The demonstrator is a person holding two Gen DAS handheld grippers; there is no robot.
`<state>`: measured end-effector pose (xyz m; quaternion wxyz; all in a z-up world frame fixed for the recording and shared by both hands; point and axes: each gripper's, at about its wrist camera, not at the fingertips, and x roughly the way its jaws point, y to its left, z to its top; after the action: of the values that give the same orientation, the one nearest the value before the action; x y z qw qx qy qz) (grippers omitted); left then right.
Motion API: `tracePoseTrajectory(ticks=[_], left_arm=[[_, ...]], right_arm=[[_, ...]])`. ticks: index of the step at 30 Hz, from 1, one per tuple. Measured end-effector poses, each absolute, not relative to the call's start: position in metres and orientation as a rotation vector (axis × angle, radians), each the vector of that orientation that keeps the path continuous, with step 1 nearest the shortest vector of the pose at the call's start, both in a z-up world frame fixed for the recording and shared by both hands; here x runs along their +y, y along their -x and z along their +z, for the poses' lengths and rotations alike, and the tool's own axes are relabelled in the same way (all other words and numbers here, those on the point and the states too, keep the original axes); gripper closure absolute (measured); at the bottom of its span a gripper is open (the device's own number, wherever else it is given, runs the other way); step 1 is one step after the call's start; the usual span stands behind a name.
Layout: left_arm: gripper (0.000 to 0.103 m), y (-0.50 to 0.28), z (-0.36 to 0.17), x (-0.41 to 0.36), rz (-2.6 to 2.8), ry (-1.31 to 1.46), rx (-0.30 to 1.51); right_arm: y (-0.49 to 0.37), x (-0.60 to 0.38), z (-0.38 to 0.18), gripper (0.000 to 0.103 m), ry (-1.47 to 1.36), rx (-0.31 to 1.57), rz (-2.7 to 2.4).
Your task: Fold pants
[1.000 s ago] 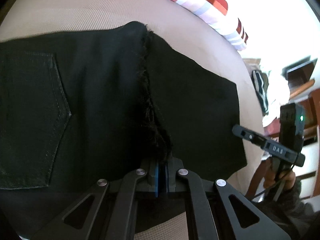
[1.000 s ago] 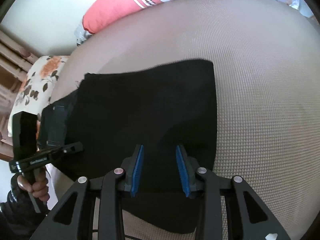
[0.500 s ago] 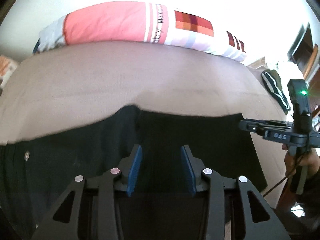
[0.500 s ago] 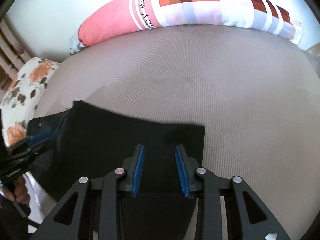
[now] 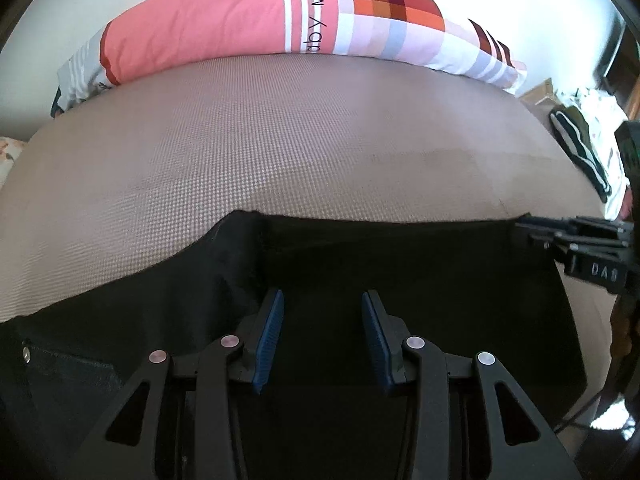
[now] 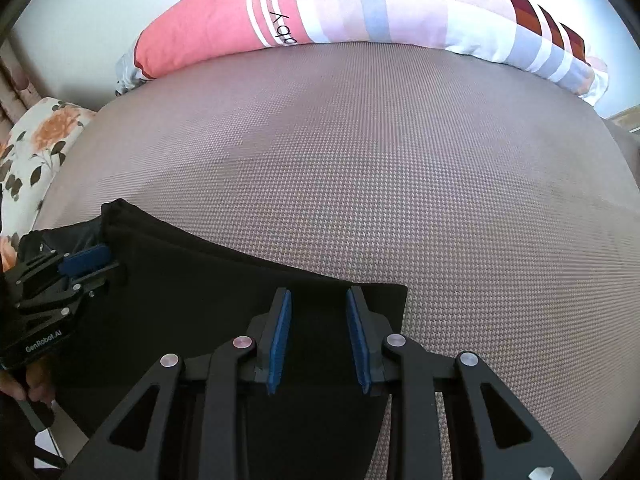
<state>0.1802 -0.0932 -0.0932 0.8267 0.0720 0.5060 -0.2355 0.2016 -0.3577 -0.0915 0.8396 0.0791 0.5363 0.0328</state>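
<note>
Black pants (image 5: 400, 256) lie folded flat on the beige mattress (image 5: 280, 152); they also show in the right wrist view (image 6: 208, 292). My left gripper (image 5: 322, 300) is open and empty, hovering over the pants near the fold. My right gripper (image 6: 318, 298) is open and empty over the pants' right corner. The right gripper also shows in the left wrist view (image 5: 576, 240) at the pants' right edge. The left gripper shows in the right wrist view (image 6: 76, 268) at the pants' left end.
A long pink, white and checked pillow (image 5: 280, 28) lies along the far edge of the mattress. A floral pillow (image 6: 36, 148) is at the left. Clothes and furniture (image 5: 580, 144) stand beyond the right edge.
My left gripper let go of the pants' frayed edge and opened. Both grippers tilted up and now hover over the folded pants. The right gripper stayed open.
</note>
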Motion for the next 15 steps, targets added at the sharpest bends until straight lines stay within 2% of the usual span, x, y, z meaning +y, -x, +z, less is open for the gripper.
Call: tracePoseTrajectory(ticks=[3, 15], left_arm=[[0.054, -0.167, -0.093, -0.083, -0.496, -0.149, 1.111], [0.054, -0.096, -0.087, -0.061, -0.498, -0.192, 1.079]], right_arm=[[-0.194, -0.356, -0.086, 0.075, -0.181, 1.122, 0.072], [-0.132, -0.337, -0.082, 0.075, -0.109, 1.17, 0.134]])
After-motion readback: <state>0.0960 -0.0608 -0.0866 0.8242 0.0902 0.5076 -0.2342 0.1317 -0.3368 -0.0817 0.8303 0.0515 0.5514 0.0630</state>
